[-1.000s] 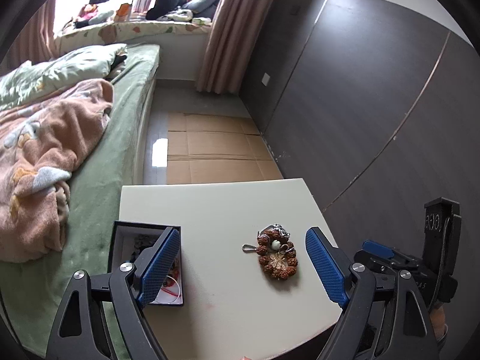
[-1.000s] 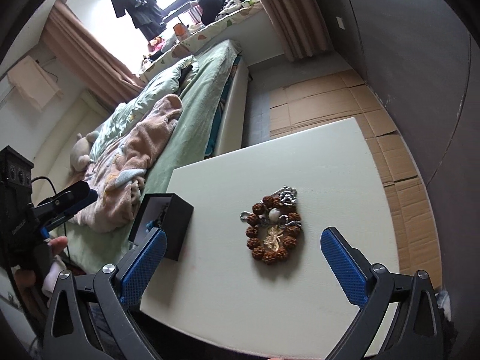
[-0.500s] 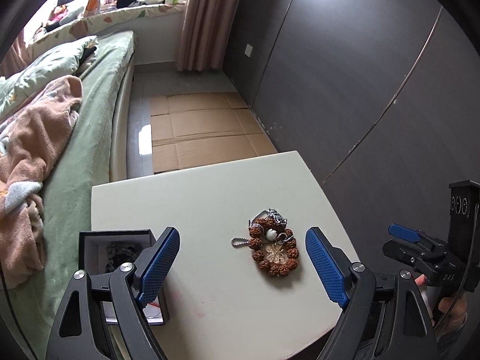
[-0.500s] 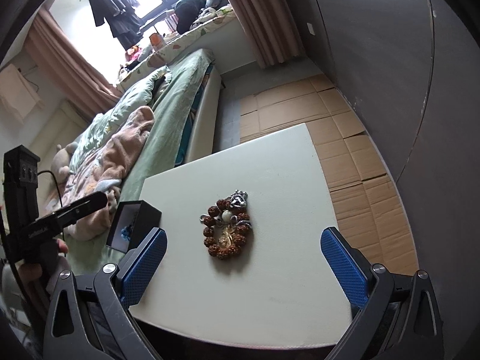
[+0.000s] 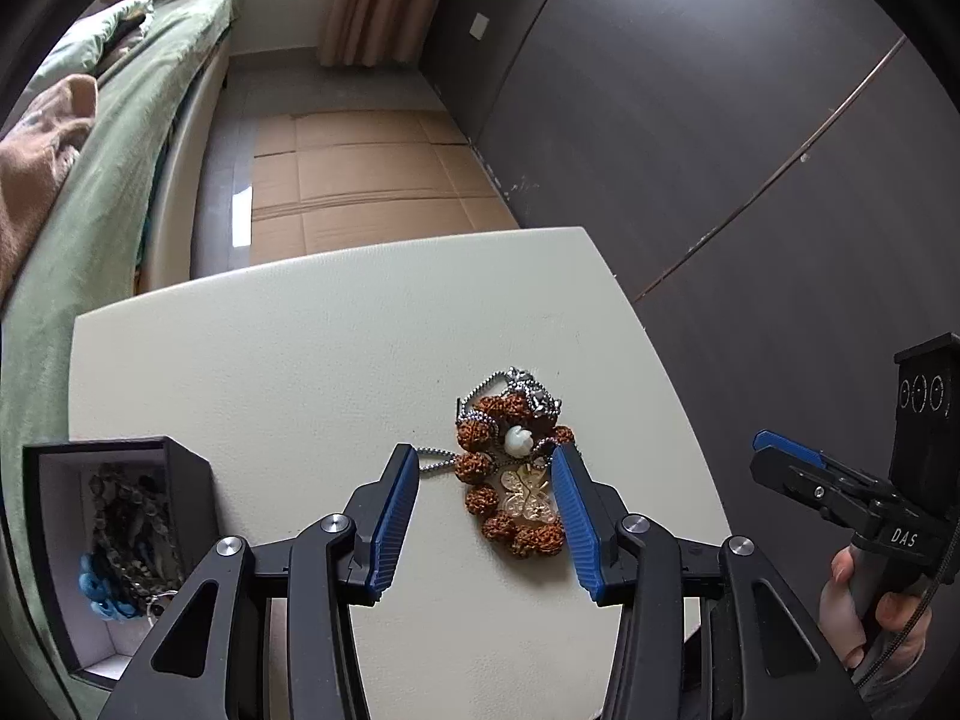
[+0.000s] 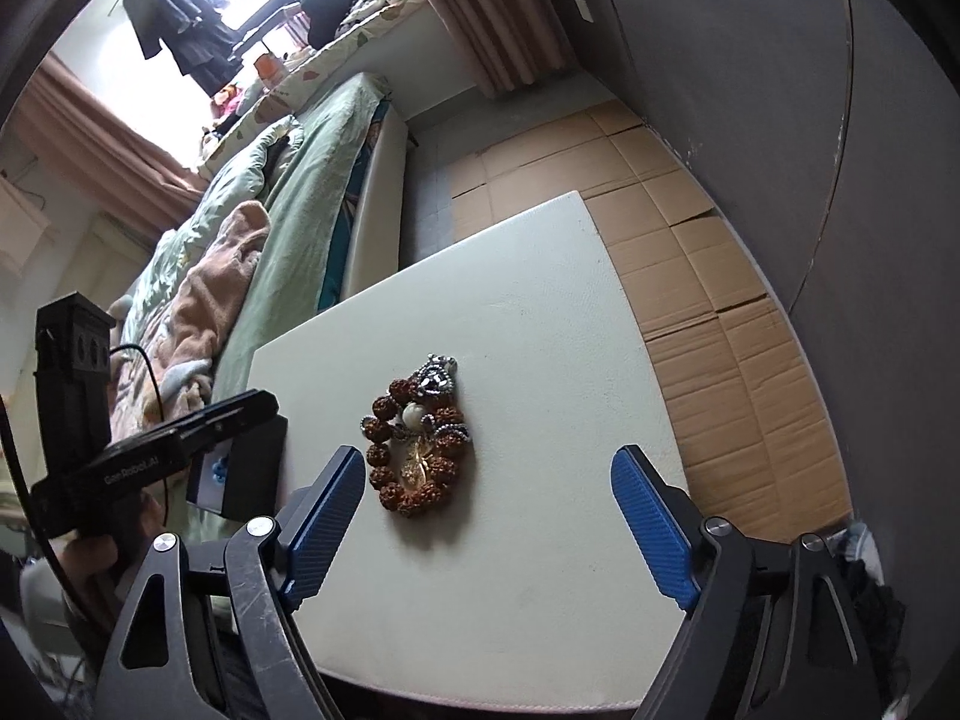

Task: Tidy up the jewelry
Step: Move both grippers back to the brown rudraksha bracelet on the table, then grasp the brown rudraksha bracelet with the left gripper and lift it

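Note:
A pile of jewelry (image 5: 510, 468) lies on the white table (image 5: 300, 360): a brown bead bracelet, a silver chain, a white bead and a gold pendant. My left gripper (image 5: 485, 459) hovers low over it, jaws closing, the pile between the blue pads and the right pad overlapping the bracelet's edge. I see no firm grip. In the right wrist view the same pile (image 6: 420, 450) lies between the jaws of my right gripper (image 6: 489, 468), close to its left finger; these jaws are wide and closing slightly. A black jewelry box (image 5: 180, 468) stands open at the left.
The box holds dark beads and a blue chain. A bed with a green cover (image 6: 300, 210) runs along the table's left side. Flat cardboard (image 5: 360, 180) covers the floor beyond the table, and a dark panelled wall (image 5: 720, 120) stands to the right.
My left gripper has dropped toward the pile and its jaws have narrowed around it. The right gripper has come closer and its jaws have narrowed a little.

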Demonstrator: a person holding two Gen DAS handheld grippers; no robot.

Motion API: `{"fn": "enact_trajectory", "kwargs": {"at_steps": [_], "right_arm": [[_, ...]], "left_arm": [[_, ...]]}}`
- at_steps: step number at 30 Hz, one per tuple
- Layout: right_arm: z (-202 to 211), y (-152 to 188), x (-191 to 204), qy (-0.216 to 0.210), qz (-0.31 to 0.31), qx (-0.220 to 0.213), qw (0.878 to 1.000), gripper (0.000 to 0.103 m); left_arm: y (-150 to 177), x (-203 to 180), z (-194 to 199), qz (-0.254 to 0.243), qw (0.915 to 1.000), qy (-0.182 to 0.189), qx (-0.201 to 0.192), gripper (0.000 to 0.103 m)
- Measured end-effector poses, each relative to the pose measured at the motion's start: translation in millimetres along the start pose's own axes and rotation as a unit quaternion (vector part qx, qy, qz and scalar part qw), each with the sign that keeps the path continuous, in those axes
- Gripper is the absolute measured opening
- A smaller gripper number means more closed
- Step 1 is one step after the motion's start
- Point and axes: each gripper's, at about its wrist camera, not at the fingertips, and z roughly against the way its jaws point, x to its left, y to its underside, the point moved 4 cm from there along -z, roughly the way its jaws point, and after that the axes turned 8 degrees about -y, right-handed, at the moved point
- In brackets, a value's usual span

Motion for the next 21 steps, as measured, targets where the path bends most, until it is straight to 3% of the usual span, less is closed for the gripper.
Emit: {"fn": "enact_trajectory", "kwargs": {"at_steps": [17, 20, 21], "right_arm": [[-16.4, -0.3, -5.9, 0.010, -0.012, 0.016, 1.000, 0.084], [-17.8, -0.6, -3.6, 0.012, -0.012, 0.016, 1.000, 0.084], [-18.6, -1.1, -2.2, 0.011, -0.011, 0.016, 1.000, 0.084]], "left_arm": [[28.9, -21.4, -56.9, -0.017, 0.9965, -0.053, 0.062, 0.042], [34.5, -23.2, -64.1, -0.029, 0.9950, -0.067, 0.068, 0.025], [35.2, -23.0, -64.6, -0.028, 0.9954, -0.065, 0.065, 0.025]]}}
